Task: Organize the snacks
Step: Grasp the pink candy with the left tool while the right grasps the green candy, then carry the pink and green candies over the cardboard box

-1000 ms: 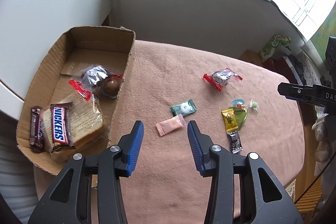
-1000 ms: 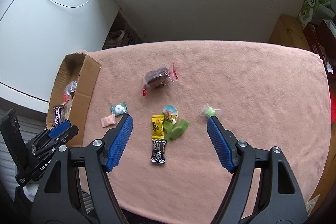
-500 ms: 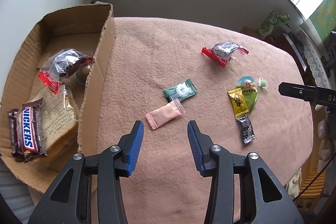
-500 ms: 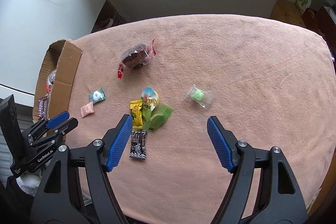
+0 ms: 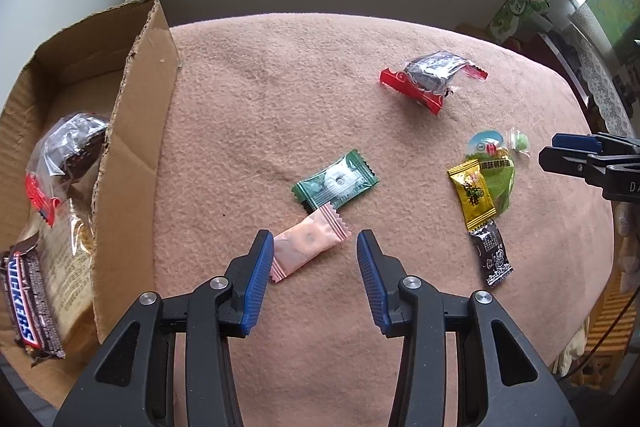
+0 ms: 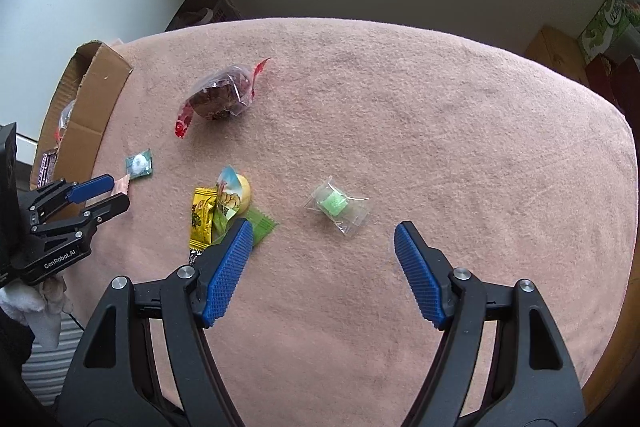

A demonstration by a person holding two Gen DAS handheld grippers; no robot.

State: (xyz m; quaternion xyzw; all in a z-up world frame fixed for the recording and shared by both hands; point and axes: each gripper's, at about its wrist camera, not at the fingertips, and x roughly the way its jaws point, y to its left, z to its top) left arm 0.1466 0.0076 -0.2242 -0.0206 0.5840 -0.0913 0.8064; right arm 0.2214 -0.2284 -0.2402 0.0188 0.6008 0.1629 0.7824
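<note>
Pink candy sachet (image 5: 306, 246) lay between our spread left claw (image 5: 315, 251); we judged its slick wrapper might slide off the counter (image 5: 280, 87) cloth, our right claw (image 6: 323, 255) likewise spread.

Left gripper (image 5: 315, 253) low over the table, jaws parted, right gripper (image 6: 323, 241) hovering, jaws spread wide
</note>
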